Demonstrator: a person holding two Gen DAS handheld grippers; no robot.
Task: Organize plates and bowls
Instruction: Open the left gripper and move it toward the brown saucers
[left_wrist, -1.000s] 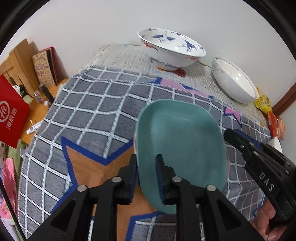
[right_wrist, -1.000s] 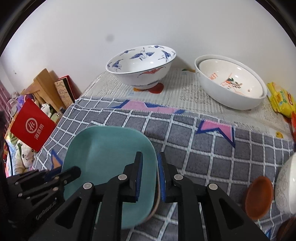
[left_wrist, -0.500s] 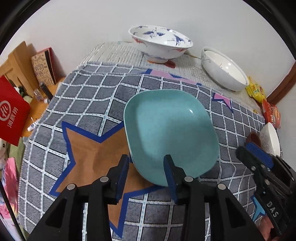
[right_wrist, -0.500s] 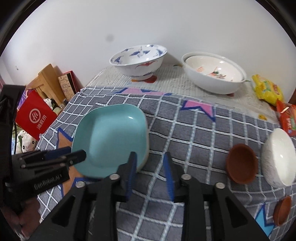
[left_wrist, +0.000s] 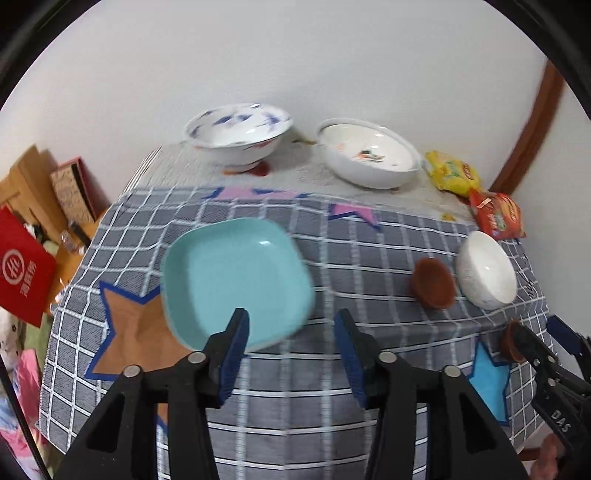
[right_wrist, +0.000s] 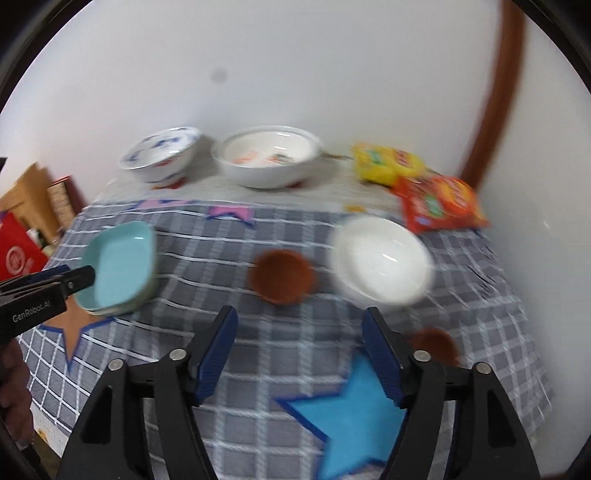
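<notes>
A teal square plate (left_wrist: 236, 284) lies on the grey checked cloth (left_wrist: 332, 406); it also shows in the right wrist view (right_wrist: 122, 266), seemingly stacked on another plate. My left gripper (left_wrist: 291, 354) is open and empty just in front of it. My right gripper (right_wrist: 299, 354) is open and empty above the cloth, facing a small brown bowl (right_wrist: 282, 277) and a white bowl (right_wrist: 382, 260). A second brown bowl (right_wrist: 434, 343) lies near its right finger. A blue-patterned bowl (left_wrist: 238, 134) and a large white bowl (left_wrist: 369, 153) stand at the back.
Yellow and red snack packets (right_wrist: 417, 184) lie at the back right by the wall. A red bag (left_wrist: 22, 269) and boxes (left_wrist: 70, 192) stand left of the table. The table's front edge is close below both grippers.
Both grippers let go of the teal plate, opened wide and drew back. The plate now lies flat on the cloth. The right gripper swung right toward the small bowls.
</notes>
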